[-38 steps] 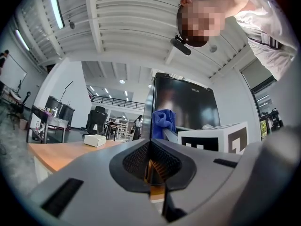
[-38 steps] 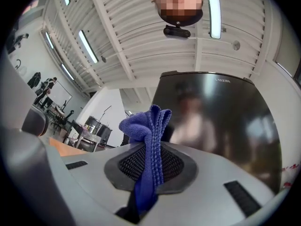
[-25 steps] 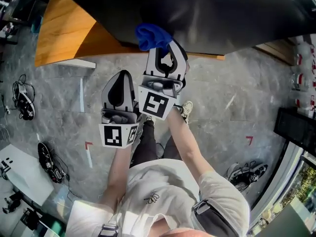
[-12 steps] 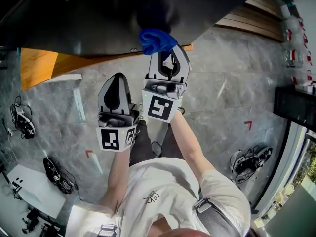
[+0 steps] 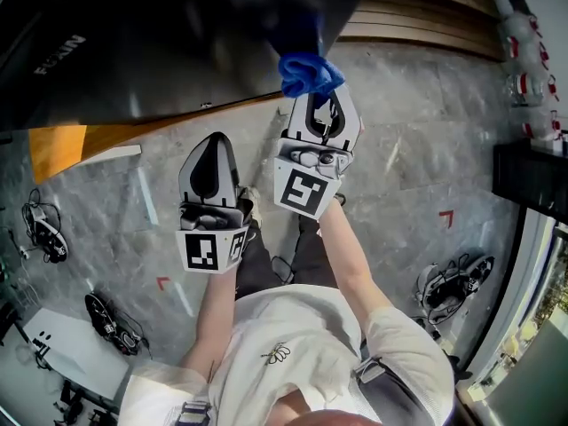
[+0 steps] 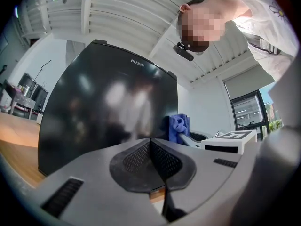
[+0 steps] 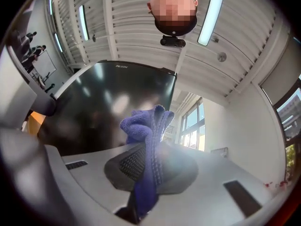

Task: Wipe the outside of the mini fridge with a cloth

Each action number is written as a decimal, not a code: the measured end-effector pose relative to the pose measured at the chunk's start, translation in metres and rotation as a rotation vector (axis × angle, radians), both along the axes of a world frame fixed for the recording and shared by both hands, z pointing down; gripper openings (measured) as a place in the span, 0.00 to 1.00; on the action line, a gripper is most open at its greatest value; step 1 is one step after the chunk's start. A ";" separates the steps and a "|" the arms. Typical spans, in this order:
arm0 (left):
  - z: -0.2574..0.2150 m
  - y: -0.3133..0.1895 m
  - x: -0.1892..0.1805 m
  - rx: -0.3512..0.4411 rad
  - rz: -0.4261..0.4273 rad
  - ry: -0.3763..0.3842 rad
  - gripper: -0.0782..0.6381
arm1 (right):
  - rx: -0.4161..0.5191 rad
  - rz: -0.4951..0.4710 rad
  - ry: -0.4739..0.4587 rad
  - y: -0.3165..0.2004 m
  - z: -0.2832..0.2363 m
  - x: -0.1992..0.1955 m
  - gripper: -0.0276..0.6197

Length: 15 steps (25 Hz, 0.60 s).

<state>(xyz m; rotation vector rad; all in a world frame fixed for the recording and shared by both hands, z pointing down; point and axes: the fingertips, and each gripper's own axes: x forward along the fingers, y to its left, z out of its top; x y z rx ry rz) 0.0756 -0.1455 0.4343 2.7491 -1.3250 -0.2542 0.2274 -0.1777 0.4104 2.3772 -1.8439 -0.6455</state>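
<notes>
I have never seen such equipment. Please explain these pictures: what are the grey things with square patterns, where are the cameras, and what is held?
There is no robot: a person holds one tool in each hand. The cubes with square patterns are parts of these tools. One picture comes from a camera on the person's head, looking down at the grey floor. The other two come from cameras riding on each tool, looking along its jaws. The right tool grips a blue cloth beside the edge of a black mini fridge; whether cloth and fridge touch, I cannot tell. The left tool has its jaws together, with nothing between them. The fridge stands on a wooden platform.
</notes>
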 end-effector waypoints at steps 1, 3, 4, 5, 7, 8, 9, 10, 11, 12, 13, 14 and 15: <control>0.000 0.000 0.002 0.002 0.000 -0.003 0.12 | 0.000 0.011 0.000 0.001 0.000 0.006 0.14; 0.002 -0.001 0.004 0.001 0.000 -0.010 0.12 | -0.003 0.029 0.009 0.002 0.001 0.015 0.14; 0.004 -0.001 0.006 -0.003 -0.002 -0.013 0.12 | -0.006 0.035 0.011 0.003 0.001 0.018 0.14; 0.005 -0.001 0.006 -0.005 -0.004 -0.016 0.12 | -0.008 0.040 0.011 0.004 0.002 0.021 0.14; 0.007 -0.001 0.007 -0.008 -0.008 -0.019 0.12 | -0.009 0.048 0.009 0.005 0.002 0.026 0.14; 0.007 0.000 0.006 -0.009 -0.010 -0.020 0.12 | -0.008 0.053 0.009 0.005 0.003 0.027 0.14; 0.007 0.000 0.006 -0.009 -0.011 -0.021 0.12 | -0.009 0.059 0.012 0.005 0.003 0.029 0.14; 0.007 0.000 0.005 -0.010 -0.011 -0.022 0.12 | -0.012 0.066 0.018 0.005 0.002 0.031 0.14; 0.007 0.000 0.005 -0.010 -0.012 -0.022 0.12 | -0.016 0.074 0.024 0.005 0.002 0.032 0.14; 0.007 -0.001 0.003 -0.011 -0.015 -0.022 0.12 | -0.019 0.081 0.023 0.005 0.001 0.034 0.14; 0.007 -0.002 0.002 -0.012 -0.018 -0.022 0.12 | -0.021 0.085 0.010 0.006 0.000 0.035 0.14; 0.006 -0.002 -0.001 -0.012 -0.022 -0.022 0.12 | -0.023 0.088 -0.009 0.008 0.000 0.034 0.14; 0.006 -0.002 -0.004 -0.012 -0.026 -0.023 0.12 | -0.026 0.089 -0.026 0.011 0.001 0.033 0.14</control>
